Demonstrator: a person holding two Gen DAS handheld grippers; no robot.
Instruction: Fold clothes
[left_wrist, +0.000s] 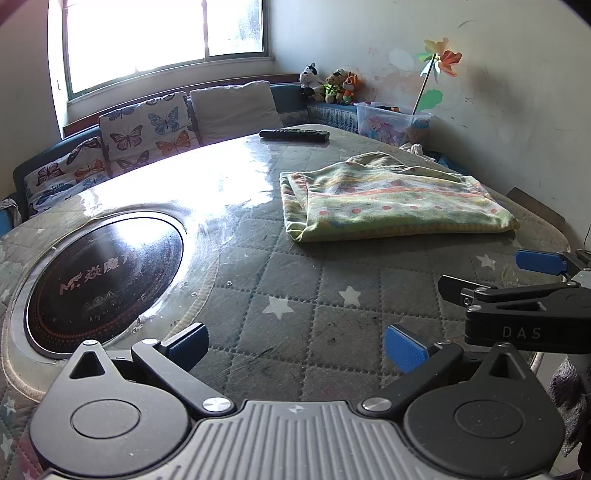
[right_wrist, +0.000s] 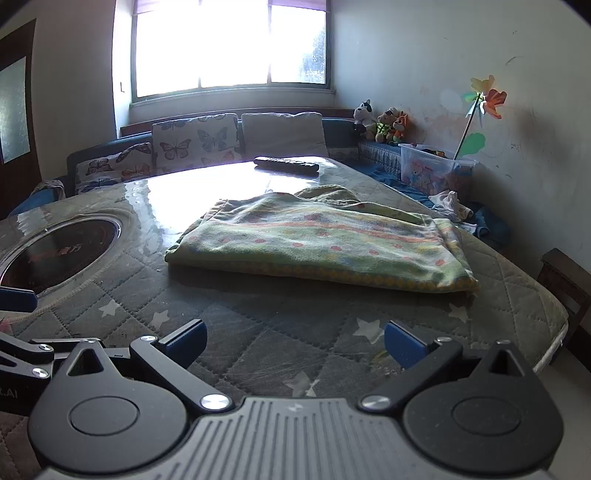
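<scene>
Folded green garment (right_wrist: 321, 245) lies flat on quilted table (right_wrist: 258, 332). Left gripper (left_wrist: 295, 349) and right gripper (right_wrist: 295, 347): both jaws spread, empty, well short of garment.

Left gripper (left_wrist: 295, 345): jaws spread wide, nothing between the blue pads (left_wrist: 404, 349), held low and level, pointing forward.
Right gripper (right_wrist: 295, 345): jaws spread wide as well, blue pads (right_wrist: 402, 347) gripping nothing, held low and level.
Relative position: the two sit side by side, close together; each one's dark fingers show at the edge of the other's view.
Hands: none visible in either view.
</scene>
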